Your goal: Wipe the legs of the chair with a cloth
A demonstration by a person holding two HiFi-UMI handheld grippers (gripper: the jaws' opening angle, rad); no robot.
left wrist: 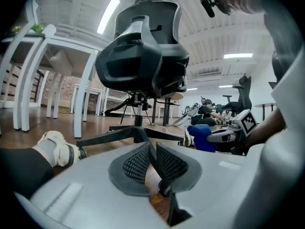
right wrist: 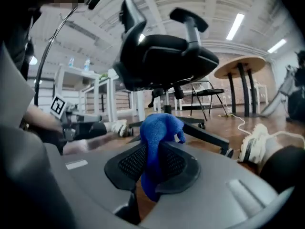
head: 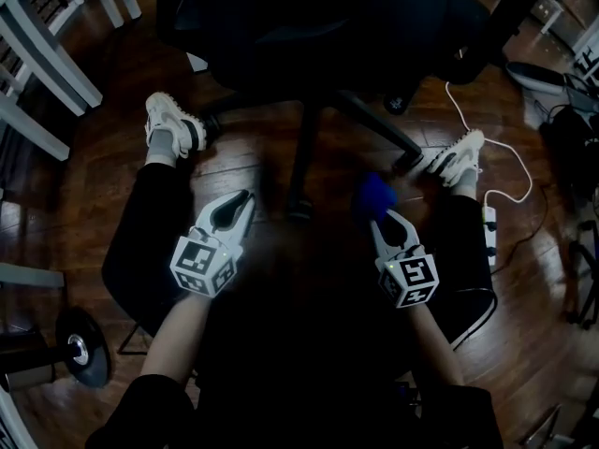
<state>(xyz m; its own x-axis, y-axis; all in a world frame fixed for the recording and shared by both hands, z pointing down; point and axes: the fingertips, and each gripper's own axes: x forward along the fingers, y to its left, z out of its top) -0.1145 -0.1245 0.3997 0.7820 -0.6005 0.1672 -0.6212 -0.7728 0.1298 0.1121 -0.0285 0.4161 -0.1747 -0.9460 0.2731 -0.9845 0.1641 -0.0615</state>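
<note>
Your right gripper point(head: 382, 221) clamps the cloth point(head: 374, 195) forward, ready for the chair legs point(head: 301, 157).
Left gripper point(head: 241, 204): jaws closed, empty.

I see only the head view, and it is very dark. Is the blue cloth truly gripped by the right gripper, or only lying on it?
Observer: Gripped. The right gripper view shows the right gripper shut on the blue cloth, with a tail hanging below the pads.
Operator: Does the left gripper hold something?
Observer: No. Its own view shows the left gripper shut, with nothing between the jaws.
Operator: What stands behind the chair?
Observer: A round wooden table on black legs, in the right gripper view.
</note>
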